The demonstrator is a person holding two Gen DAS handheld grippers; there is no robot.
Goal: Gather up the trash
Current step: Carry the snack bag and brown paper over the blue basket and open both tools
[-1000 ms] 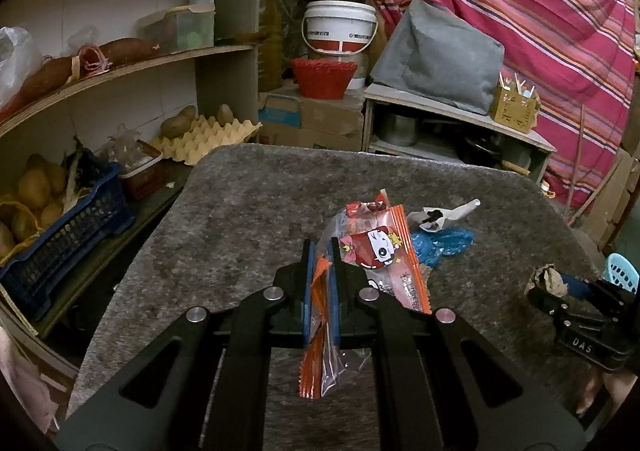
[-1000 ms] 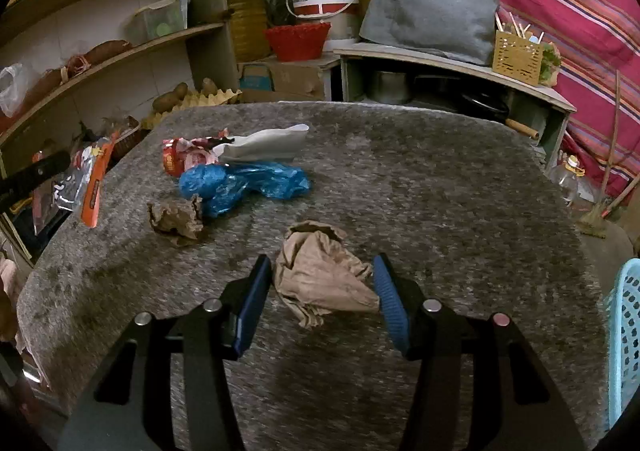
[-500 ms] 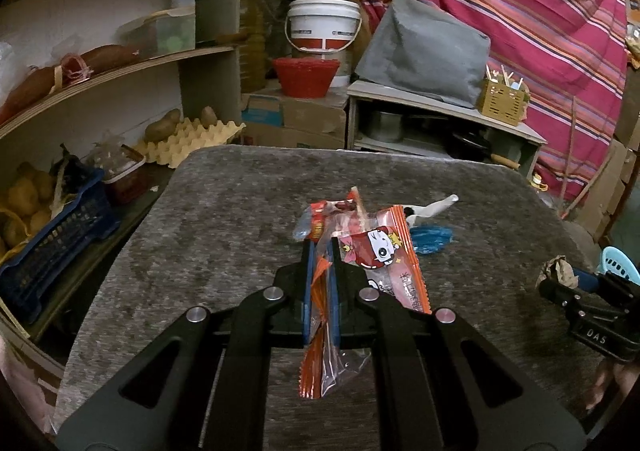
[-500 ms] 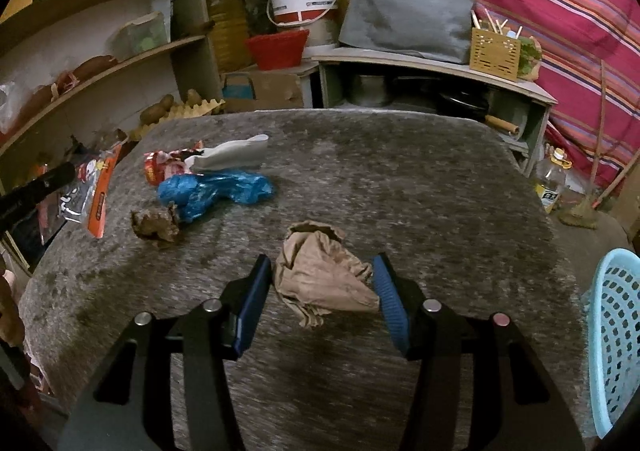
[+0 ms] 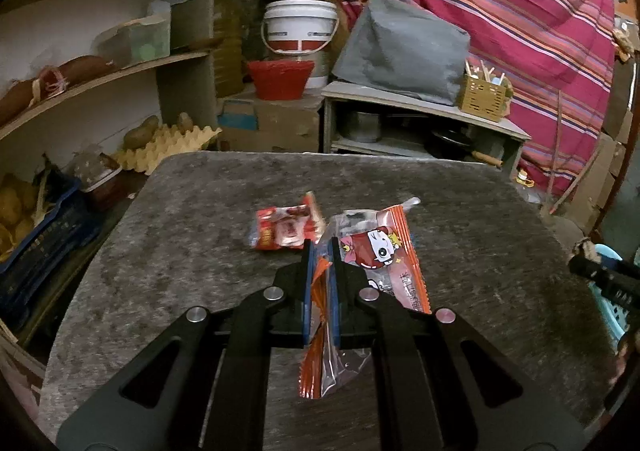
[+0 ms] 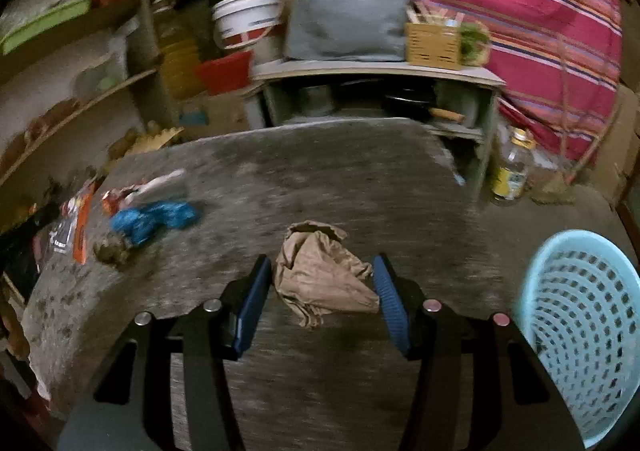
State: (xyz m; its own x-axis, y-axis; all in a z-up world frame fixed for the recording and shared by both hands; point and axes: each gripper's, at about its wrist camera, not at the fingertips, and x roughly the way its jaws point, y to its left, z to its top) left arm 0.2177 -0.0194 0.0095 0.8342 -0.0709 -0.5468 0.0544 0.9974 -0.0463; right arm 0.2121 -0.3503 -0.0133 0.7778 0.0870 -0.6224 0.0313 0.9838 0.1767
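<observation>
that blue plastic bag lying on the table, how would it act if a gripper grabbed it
The blue bag is probably floppy: it lies bunched and wrinkled on the table. It likely weighs little, being thin film with nothing bulky showing inside. It may slip or stretch rather than lift whole, so a pinch on the thickest bunch seems safest. The view is blurred, so this is tentative.

A: What's my left gripper [image 5: 320, 251] pinching?
B: A glossy plastic snack wrapper [image 5: 376, 255], orange and clear, crinkled. Mine holds crumpled brown paper [image 6: 320, 275], matt and creased.
A: My gripper's arms are matt black with shiny metal pins.
B: The table [image 6: 320, 171] wears a rough grey felt-like cover. The laundry basket [image 6: 580, 315] is smooth pale-blue plastic, perforated.
A: That blue bag [image 6: 156, 217] looks thin and glossy.
</observation>
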